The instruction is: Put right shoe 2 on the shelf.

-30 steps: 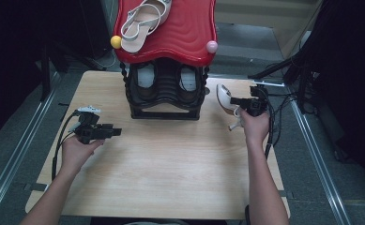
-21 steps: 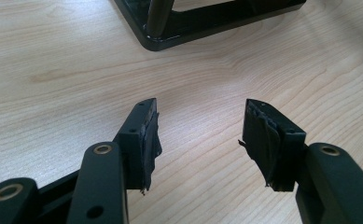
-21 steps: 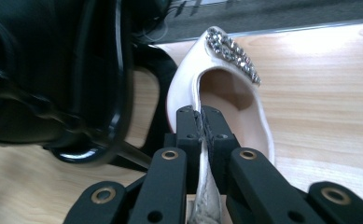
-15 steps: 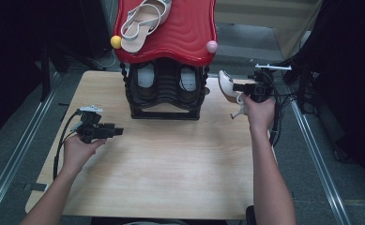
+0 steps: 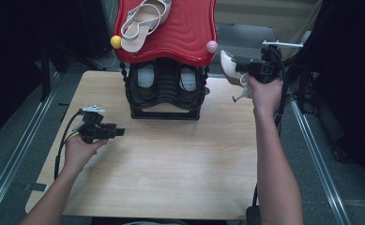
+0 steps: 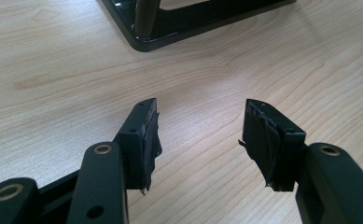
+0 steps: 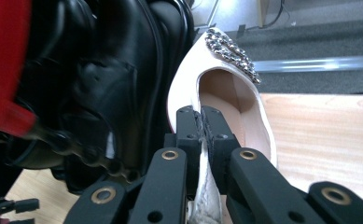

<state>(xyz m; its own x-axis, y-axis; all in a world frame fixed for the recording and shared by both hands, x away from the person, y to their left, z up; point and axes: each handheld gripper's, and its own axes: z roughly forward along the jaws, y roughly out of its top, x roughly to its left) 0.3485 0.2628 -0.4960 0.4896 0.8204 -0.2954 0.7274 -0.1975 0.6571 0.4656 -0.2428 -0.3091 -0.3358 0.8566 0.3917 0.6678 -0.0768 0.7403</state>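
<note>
Carrying a white heeled shoe point(image 5: 228, 65) clear of the counter point(image 5: 171, 164), the right hand-held gripper point(image 5: 244, 70) pinches its side wall just beside the rack's red top shelf point(image 5: 189, 33), where a matching sandal point(image 5: 140, 21) lies. The lift-and-place step looks in hand; next it calls for clearing the pink knob point(image 5: 211, 46) and setting the shoe down flat. The left hand-held gripper point(image 6: 198, 135) rests spread and empty over the counter.

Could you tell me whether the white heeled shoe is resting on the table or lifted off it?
Lifted: the right gripper pinches the white heeled shoe by its side, heel hanging above the table.
</note>
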